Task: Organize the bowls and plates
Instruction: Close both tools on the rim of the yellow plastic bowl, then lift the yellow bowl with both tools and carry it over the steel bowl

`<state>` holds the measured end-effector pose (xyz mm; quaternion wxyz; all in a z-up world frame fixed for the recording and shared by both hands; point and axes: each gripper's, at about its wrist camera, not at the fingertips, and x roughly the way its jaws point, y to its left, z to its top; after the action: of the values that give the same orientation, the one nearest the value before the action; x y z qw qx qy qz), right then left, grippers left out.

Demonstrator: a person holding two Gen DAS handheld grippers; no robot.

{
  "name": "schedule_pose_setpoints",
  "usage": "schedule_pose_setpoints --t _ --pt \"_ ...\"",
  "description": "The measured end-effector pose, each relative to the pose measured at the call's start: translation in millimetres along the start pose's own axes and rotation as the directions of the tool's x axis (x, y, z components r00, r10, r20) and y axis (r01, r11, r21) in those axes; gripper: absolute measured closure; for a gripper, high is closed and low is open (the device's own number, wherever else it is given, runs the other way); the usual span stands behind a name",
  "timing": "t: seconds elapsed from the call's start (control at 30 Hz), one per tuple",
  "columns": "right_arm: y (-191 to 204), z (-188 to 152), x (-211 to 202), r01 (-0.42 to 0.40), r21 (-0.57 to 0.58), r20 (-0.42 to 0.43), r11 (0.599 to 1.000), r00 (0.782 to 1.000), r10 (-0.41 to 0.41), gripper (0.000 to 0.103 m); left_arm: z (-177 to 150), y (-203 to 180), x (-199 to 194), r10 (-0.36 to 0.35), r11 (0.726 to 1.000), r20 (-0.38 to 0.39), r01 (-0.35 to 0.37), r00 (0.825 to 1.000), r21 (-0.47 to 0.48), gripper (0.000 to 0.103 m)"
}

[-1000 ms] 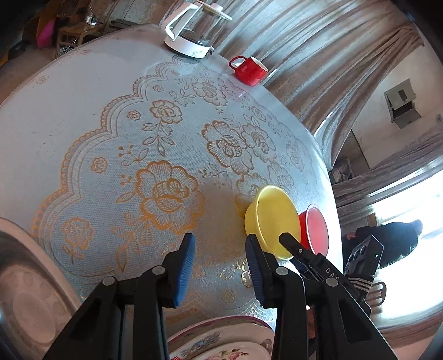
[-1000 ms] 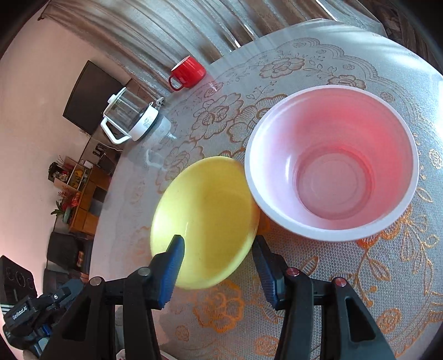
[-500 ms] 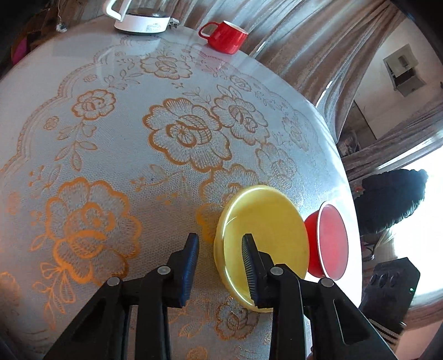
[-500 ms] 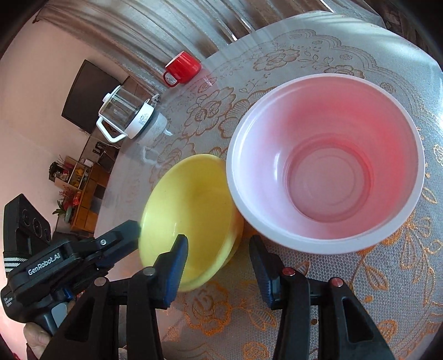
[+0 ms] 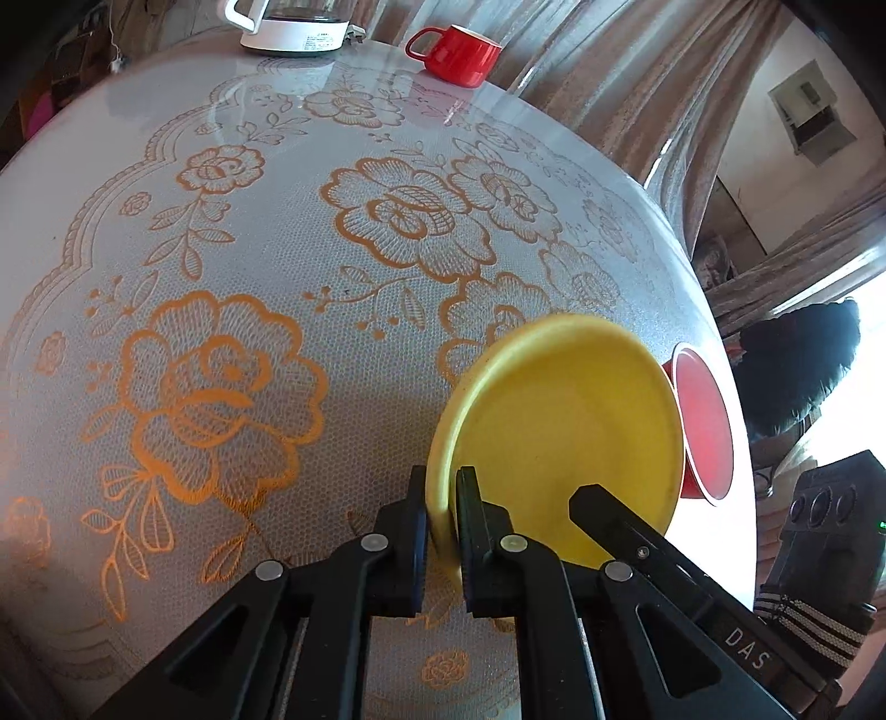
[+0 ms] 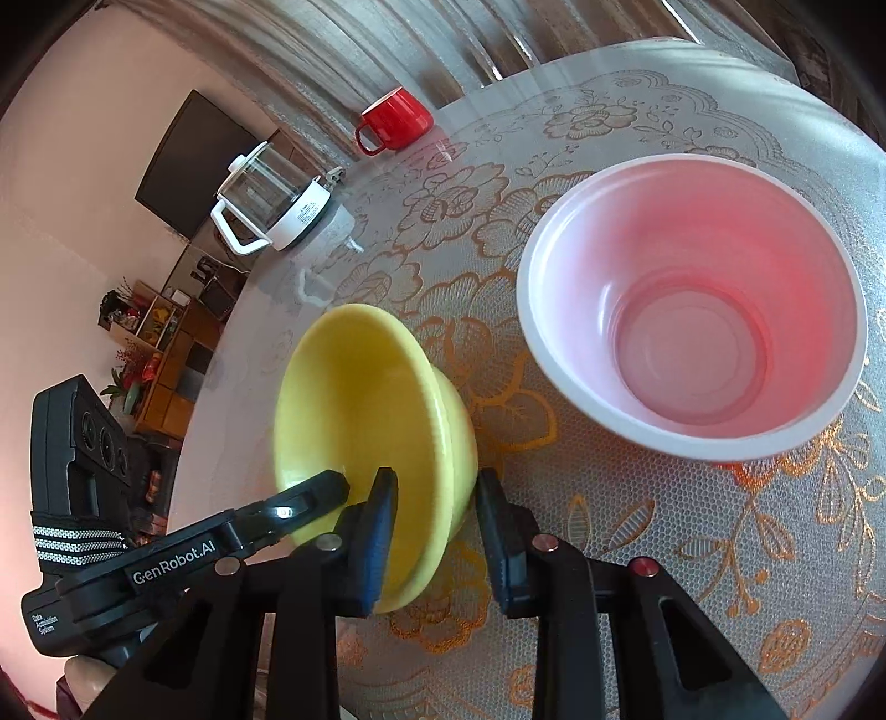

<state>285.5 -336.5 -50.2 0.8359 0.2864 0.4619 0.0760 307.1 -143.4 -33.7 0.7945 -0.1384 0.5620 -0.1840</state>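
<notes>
A yellow bowl [image 5: 559, 437] stands tilted on its side on the lace-covered table. My left gripper [image 5: 441, 523] is shut on its near rim, one finger inside and one outside. In the right wrist view the yellow bowl [image 6: 360, 421] sits between the pads of my right gripper [image 6: 434, 531], which straddles the bowl's wall with the jaws apart; the left gripper's finger [image 6: 299, 498] reaches into the bowl from the left. A red bowl with a white-pink inside [image 6: 692, 343] stands upright just right of it; it shows behind the yellow bowl in the left wrist view [image 5: 703, 426].
A red mug [image 5: 454, 52] and a glass kettle on a white base [image 5: 293, 27] stand at the table's far edge by the curtain; both show in the right wrist view, mug [image 6: 396, 119] and kettle [image 6: 271, 199]. The table edge drops off right of the red bowl.
My left gripper moved in and closed on the yellow bowl's rim. The bowl has tipped up more on its side. My right gripper came closer around the bowl's wall.
</notes>
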Motion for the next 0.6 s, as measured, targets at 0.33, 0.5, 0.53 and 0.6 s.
schedule_pose_setpoints --t 0.33,0.5,0.53,0.6 --pt "6.2 -20.1 -1.1 0.003 0.007 -0.046 1.000 0.999 -0.003 0.074 -24.9 1.8 -27.6 -0.007 0.999 0.024 0.006 1.000 0.036 0.094" --pt "13.7 -25.7 -5.5 0.000 -0.002 -0.045 1.000 0.999 0.000 0.074 -31.2 4.9 -33.5 -0.009 0.999 0.038 0.007 0.999 0.042 0.094" --pt "16.1 -25.9 -5.8 0.002 -0.006 -0.043 1.000 0.999 -0.002 0.074 -31.5 6.7 -33.2 -0.011 0.999 0.034 0.009 0.999 0.036 0.094" --pt "18.7 -25.2 -2.8 0.009 -0.008 -0.050 1.000 0.999 -0.010 0.074 -32.4 9.5 -30.7 -0.002 1.000 0.022 0.002 1.000 0.024 0.095"
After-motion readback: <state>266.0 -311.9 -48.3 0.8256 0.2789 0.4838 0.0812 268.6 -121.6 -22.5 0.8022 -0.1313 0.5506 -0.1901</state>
